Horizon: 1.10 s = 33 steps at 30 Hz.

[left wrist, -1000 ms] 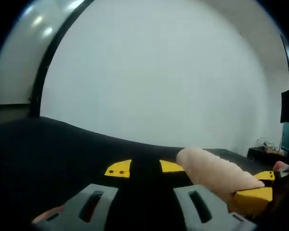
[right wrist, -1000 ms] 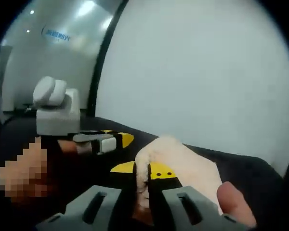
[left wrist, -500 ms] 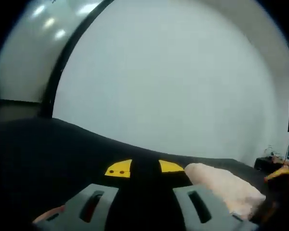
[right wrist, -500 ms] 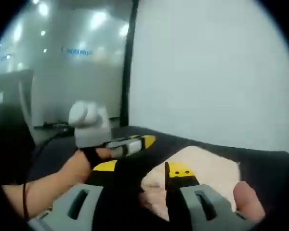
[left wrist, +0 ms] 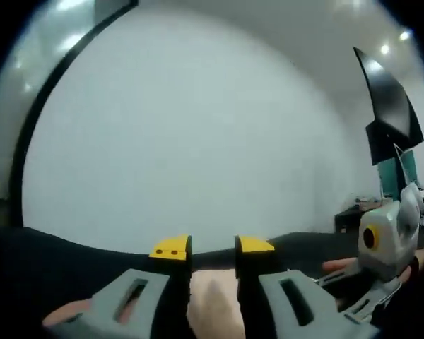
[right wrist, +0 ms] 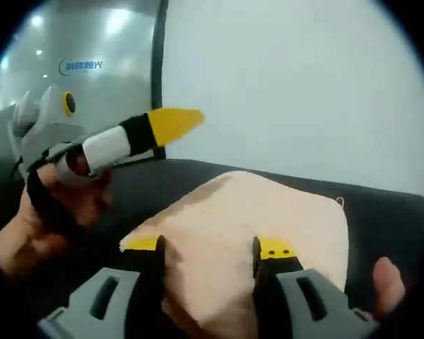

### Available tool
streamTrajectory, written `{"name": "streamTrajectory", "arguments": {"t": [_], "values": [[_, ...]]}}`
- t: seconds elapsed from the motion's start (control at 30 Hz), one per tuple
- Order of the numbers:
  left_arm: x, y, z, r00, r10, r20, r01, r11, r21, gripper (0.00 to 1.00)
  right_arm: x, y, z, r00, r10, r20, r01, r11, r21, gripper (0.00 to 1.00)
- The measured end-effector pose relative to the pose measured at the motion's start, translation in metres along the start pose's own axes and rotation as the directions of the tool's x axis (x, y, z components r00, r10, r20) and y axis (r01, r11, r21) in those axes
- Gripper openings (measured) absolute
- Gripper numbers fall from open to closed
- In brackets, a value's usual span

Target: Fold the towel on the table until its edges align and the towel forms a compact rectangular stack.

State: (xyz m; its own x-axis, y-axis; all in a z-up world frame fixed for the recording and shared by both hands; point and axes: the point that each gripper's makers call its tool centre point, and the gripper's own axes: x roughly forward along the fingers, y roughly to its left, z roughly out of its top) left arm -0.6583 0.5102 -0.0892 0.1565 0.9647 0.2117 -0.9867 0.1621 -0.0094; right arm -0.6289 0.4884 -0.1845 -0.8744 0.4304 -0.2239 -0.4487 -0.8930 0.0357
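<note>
A pale peach towel [right wrist: 258,212] lies flat on the black table [right wrist: 162,180] in the right gripper view, one corner toward the far wall. My right gripper [right wrist: 208,247] hovers over its near part, jaws wide open and holding nothing. My left gripper [right wrist: 138,134], held in a hand, reaches in from the left above the towel's far-left edge. In the left gripper view, my left gripper [left wrist: 212,247] stands open, and a blurred patch of towel [left wrist: 213,304] shows low between its jaws. The right gripper [left wrist: 381,244] comes in at the right.
A white wall [left wrist: 198,141] rises behind the black table [left wrist: 71,254]. A dark monitor [left wrist: 389,106] stands at the far right. A glass partition [right wrist: 92,63] is at the back left. A fingertip [right wrist: 385,275] shows at the right edge.
My right gripper, shut on a bunched fold of towel a second ago, has opened wide and let go; the towel now lies flat. My left gripper has swung over the towel.
</note>
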Motion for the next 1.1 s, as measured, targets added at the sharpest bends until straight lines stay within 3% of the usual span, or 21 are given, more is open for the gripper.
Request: {"name": "streamTrajectory", "arguments": {"t": [0.07, 0.1, 0.13, 0.2, 0.23, 0.27, 0.3, 0.33, 0.4, 0.43, 0.47, 0.53, 0.57, 0.6, 0.7, 0.8, 0.93, 1.0, 1.1], "values": [[0.006, -0.015, -0.006, 0.998, -0.06, -0.015, 0.06, 0.998, -0.023, 0.34, -0.026, 0.0, 0.014, 0.998, 0.051, 0.032, -0.052, 0.998, 0.033, 0.47], [0.01, -0.016, -0.009, 0.998, -0.059, -0.023, 0.059, 0.998, -0.002, 0.35, -0.039, -0.011, 0.024, 0.996, 0.041, 0.077, -0.044, 0.998, 0.037, 0.46], [0.014, -0.017, -0.015, 0.997, -0.07, -0.041, 0.071, 0.997, 0.041, 0.33, -0.049, -0.031, 0.033, 0.992, 0.012, 0.125, -0.017, 0.999, 0.037, 0.44], [0.018, -0.023, -0.009, 0.996, -0.082, -0.018, 0.083, 0.992, 0.093, 0.26, -0.058, -0.077, 0.038, 0.991, -0.056, 0.122, 0.04, 0.99, 0.133, 0.38], [0.02, -0.026, -0.009, 0.996, -0.087, -0.006, 0.087, 0.994, 0.067, 0.26, -0.056, -0.094, 0.041, 0.988, -0.064, 0.139, 0.036, 0.981, 0.191, 0.37], [0.022, -0.029, -0.017, 0.996, -0.083, -0.023, 0.083, 0.997, 0.008, 0.26, -0.056, -0.103, 0.041, 0.987, -0.062, 0.146, 0.026, 0.971, 0.237, 0.37], [0.024, -0.024, -0.03, 0.995, -0.056, -0.079, 0.058, 0.998, 0.016, 0.26, -0.054, -0.108, 0.035, 0.991, -0.059, 0.123, 0.024, 0.964, 0.266, 0.37], [0.024, -0.017, -0.045, 0.989, -0.03, -0.142, 0.038, 0.998, 0.057, 0.26, -0.047, -0.114, 0.033, 0.991, -0.058, 0.124, 0.027, 0.97, 0.243, 0.37], [0.006, -0.017, -0.072, 0.957, 0.005, -0.289, 0.019, 0.996, 0.083, 0.2, -0.032, -0.109, 0.027, 0.993, -0.023, 0.12, 0.0, 0.983, 0.184, 0.36], [0.003, -0.006, -0.092, 0.926, 0.057, -0.372, -0.025, 0.996, 0.088, 0.13, -0.029, -0.106, 0.025, 0.993, -0.007, 0.116, -0.011, 0.988, 0.154, 0.32], [0.002, 0.001, -0.11, 0.902, 0.071, -0.426, -0.06, 0.997, 0.038, 0.11, -0.022, -0.101, 0.023, 0.993, 0.013, 0.115, -0.026, 0.994, 0.108, 0.22], [0.008, 0.009, -0.107, 0.924, 0.014, -0.381, -0.06, 0.992, -0.11, 0.11, -0.013, -0.097, 0.02, 0.994, 0.005, 0.112, -0.014, 0.996, 0.085, 0.19], [0.005, 0.009, -0.11, 0.912, 0.011, -0.41, -0.066, 0.99, -0.121, 0.11, -0.012, -0.095, 0.021, 0.993, 0.01, 0.121, -0.02, 0.996, 0.086, 0.2], [0.003, 0.008, -0.112, 0.91, 0.018, -0.414, -0.054, 0.995, -0.078, 0.11, -0.009, -0.096, 0.026, 0.991, 0.014, 0.136, -0.027, 0.995, 0.093, 0.22], [0.004, 0.003, -0.114, 0.905, 0.018, -0.425, -0.047, 0.997, -0.058, 0.11, -0.003, -0.093, 0.033, 0.988, 0.029, 0.149, -0.047, 0.992, 0.116, 0.26], [0.001, 0.002, -0.113, 0.907, 0.016, -0.421, -0.058, 0.995, -0.086, 0.11, 0.003, -0.093, 0.002, 1.0, 0.01, 0.011, -0.011, 0.997, 0.082, 0.2], [0.004, 0.004, -0.115, 0.904, 0.023, -0.428, -0.069, 0.993, -0.092, 0.1, 0.001, -0.092, -0.01, 1.0, 0.023, 0.014, -0.025, 0.972, 0.235, 0.19], [0.006, 0.007, -0.115, 0.903, 0.025, -0.429, -0.076, 0.992, -0.102, 0.1, -0.001, -0.09, -0.009, 1.0, 0.012, 0.01, -0.013, 0.986, 0.163, 0.18], [0.003, 0.004, -0.114, 0.906, 0.027, -0.423, -0.081, 0.99, -0.111, 0.1, 0.005, -0.092, -0.011, 1.0, 0.004, 0.009, -0.005, 0.988, 0.155, 0.17]]}}
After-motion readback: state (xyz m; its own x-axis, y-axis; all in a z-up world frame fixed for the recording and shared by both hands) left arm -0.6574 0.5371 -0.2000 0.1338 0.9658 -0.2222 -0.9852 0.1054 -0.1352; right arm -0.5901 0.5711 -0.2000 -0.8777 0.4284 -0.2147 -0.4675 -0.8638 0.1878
